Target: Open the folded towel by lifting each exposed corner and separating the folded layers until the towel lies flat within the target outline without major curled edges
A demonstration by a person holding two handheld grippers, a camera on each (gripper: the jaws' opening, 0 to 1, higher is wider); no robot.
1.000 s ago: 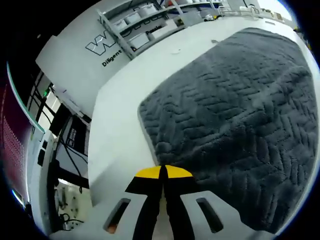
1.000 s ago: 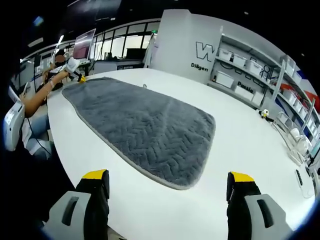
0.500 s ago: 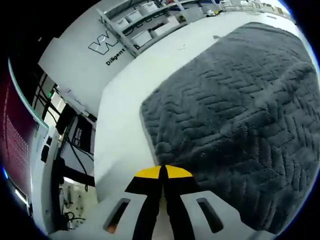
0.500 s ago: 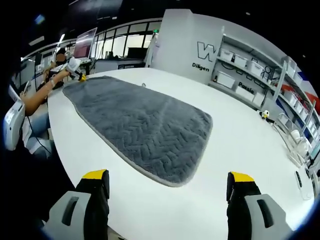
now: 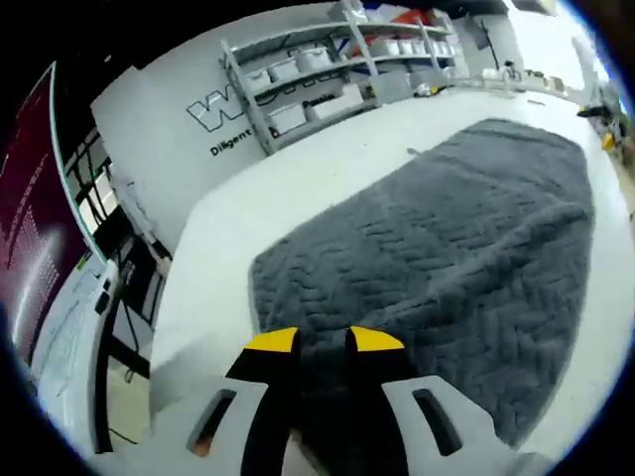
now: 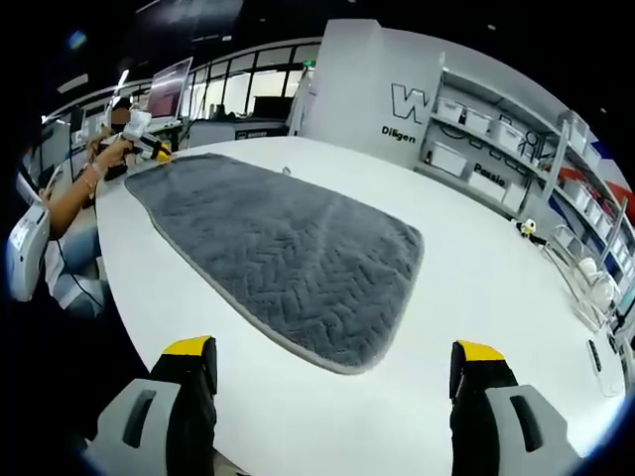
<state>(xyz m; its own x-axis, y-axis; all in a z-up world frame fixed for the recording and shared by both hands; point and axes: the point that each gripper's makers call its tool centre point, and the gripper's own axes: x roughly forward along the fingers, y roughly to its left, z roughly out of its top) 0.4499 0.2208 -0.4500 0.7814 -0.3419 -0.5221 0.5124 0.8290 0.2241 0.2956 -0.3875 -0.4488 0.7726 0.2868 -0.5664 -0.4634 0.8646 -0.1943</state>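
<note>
The left claw (image 5: 322,342) hovers at the near corner of the grey towel (image 5: 446,258), tips slightly parted, gripping nothing. The towel lies spread flat on the white worktop (image 6: 476,288). The right claw (image 6: 332,362) stands wide apart, short of the towel's edge.

The towel (image 6: 288,253) lies spread on the table (image 6: 476,297), shelves (image 6: 506,149) standing beyond the table's far edge.

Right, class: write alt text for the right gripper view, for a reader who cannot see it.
A grey towel lies spread flat on a white table. The right gripper hangs open above the table's near edge, apart from the towel. At the far corner, the left gripper meets the towel.
</note>
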